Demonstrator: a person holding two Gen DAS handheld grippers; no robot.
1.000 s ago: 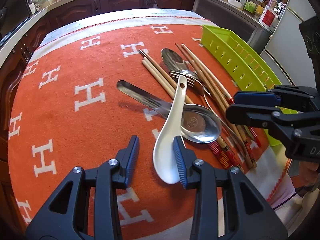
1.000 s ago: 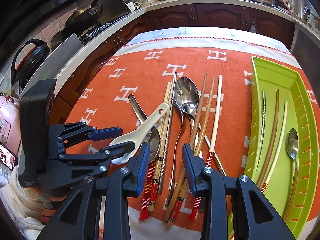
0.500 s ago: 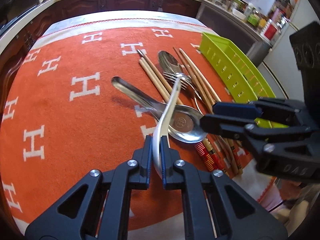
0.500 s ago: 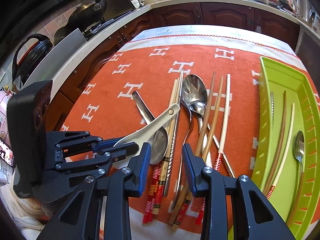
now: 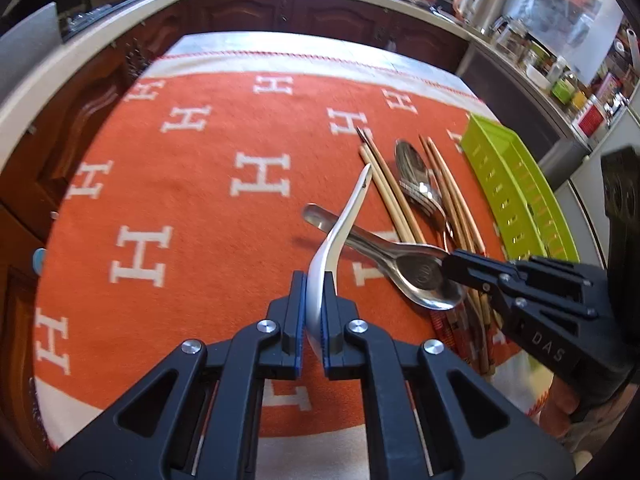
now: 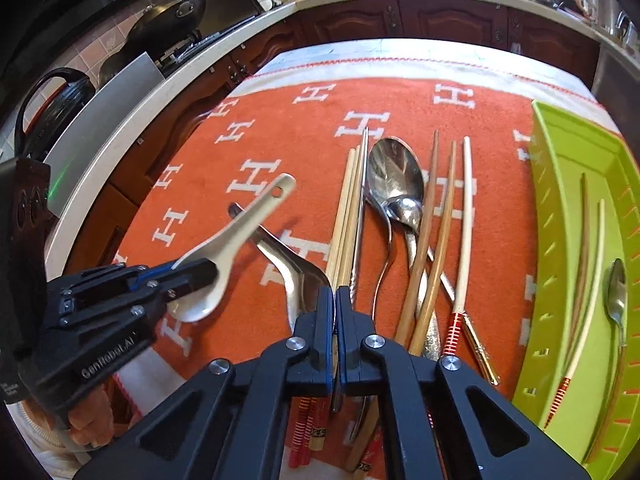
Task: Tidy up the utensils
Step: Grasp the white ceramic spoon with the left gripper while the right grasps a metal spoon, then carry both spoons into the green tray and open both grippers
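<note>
The tabletop (image 6: 304, 152) carries an orange cloth with white H marks, and along its right side stands the green tray (image 6: 560, 184), which already holds a few chopsticks and a small metal spoon (image 6: 616, 292). Left of the tray lies the unsorted heap: wooden chopsticks (image 6: 348, 216), a large steel spoon (image 6: 396, 172) and a fork under it, all pointing near to far.

The left gripper (image 5: 315, 312) has its jaws clamped on the bowl of the white ceramic spoon (image 5: 340, 232), which is lifted off the cloth with its handle slanting up and away. The right gripper (image 6: 334, 320) has its jaws closed on the rim of the steel ladle spoon (image 6: 296, 276), whose handle runs far and left beneath the white one.

Judged from this, the step in hand is carrying both spoons to the tray. To do it well, lift the ladle straight up before swinging right, so its bowl does not drag the chopsticks that touch it. The thin rim grip looks likely to pivot, so keep it level and move slowly. Carry the white spoon high over the heap, then lay it lengthwise beside the small metal spoon.
</note>
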